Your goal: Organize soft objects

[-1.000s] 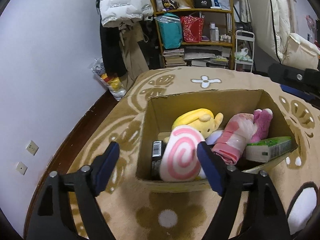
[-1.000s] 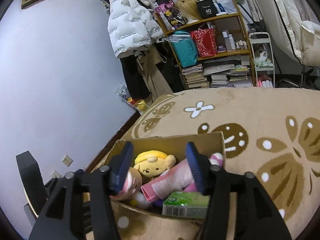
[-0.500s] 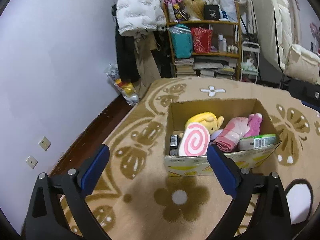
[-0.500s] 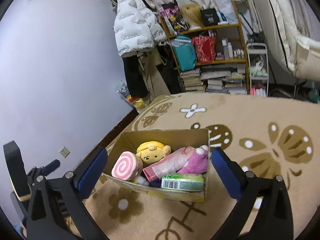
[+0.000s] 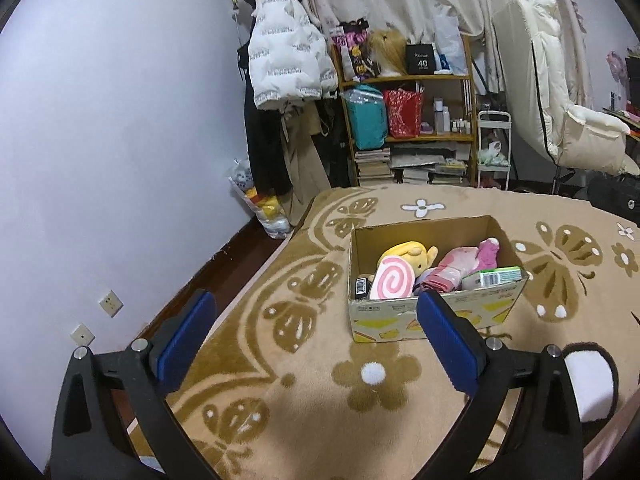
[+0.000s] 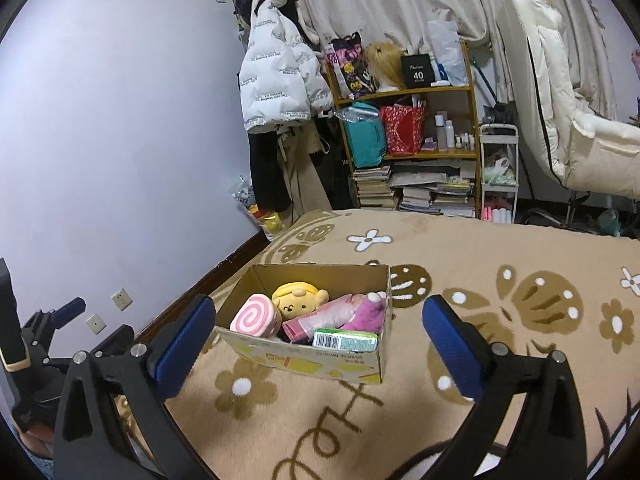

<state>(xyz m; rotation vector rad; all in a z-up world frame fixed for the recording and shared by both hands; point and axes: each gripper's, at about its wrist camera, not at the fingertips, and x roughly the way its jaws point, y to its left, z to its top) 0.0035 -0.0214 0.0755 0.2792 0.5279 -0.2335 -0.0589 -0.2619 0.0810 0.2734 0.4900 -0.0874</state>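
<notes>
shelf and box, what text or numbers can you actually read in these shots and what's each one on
"40": black box on the top shelf; the small line above it is too small to read.
White puffer jacket: rows of repeated print, too blurred to read.
Cardboard box: front print unreadable.
Green pack: barcode only, digits illegible.

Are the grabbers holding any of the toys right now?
No. The left gripper and right gripper are both wide open and hold nothing. The pink swirl plush lies in the cardboard box.
</notes>
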